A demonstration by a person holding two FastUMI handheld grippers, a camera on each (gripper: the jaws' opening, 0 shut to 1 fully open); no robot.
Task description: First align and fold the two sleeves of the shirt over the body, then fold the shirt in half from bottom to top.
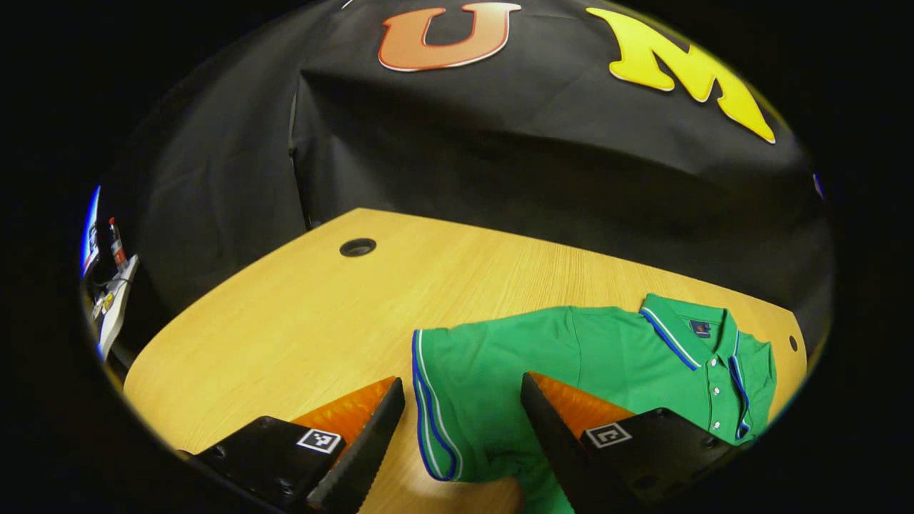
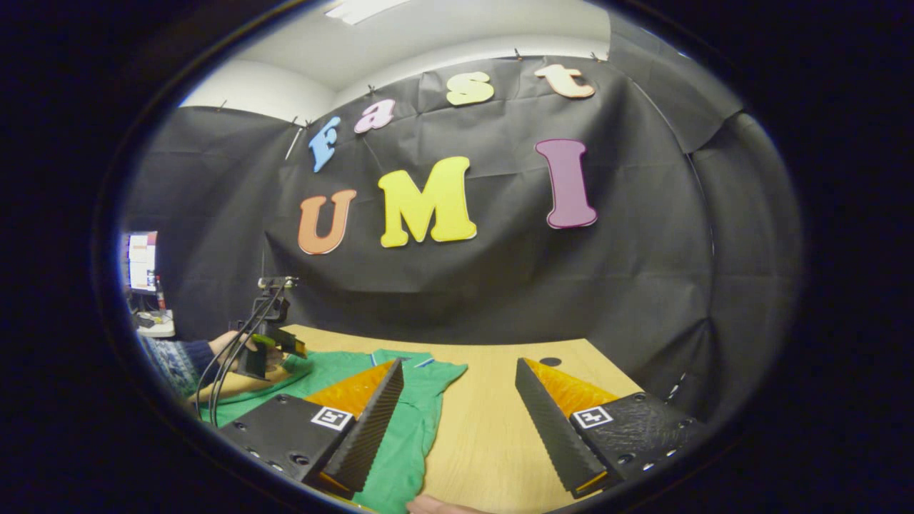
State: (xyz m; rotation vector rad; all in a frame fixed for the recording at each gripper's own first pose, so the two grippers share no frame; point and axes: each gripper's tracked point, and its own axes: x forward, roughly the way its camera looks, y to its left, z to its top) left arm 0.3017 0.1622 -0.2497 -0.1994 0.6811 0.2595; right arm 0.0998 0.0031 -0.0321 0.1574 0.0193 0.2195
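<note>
Green polo shirt (image 1: 571, 357) lies flat on the wooden tabletop (image 1: 300, 321), collar (image 1: 675, 332) w/ blue-white trim toward the far right corner in the left gripper view, button placket facing up. One short sleeve (image 1: 446, 407) spread out to the side, striped cuff edge nearest the camera, not folded over the body. Left tool (image 1: 463, 428) hangs just above that sleeve, fingers spread wide, nothing between them; one finger over bare wood, the other over green fabric. Can't tell if either fingertip touches the cloth. Round cable hole (image 1: 358, 247) in the tabletop well beyond the sleeve. In the right gripper view the right tool (image 2: 460, 421) is also spread apart, gripping nothing; its near finger sits over the shirt (image 2: 414, 421), the other over bare tabletop (image 2: 485, 428). Shirt's other sleeve (image 2: 439, 375) lies out flat there, edge of fabric running between the two fingers. Farther off at left, a hand (image 2: 239, 350) in a patterned sleeve holds the left tool (image 2: 275, 343) w/ cables trailing, low over the shirt. Monitor (image 2: 143, 260) at far left edge, beyond the booth's cloth wall.
</note>
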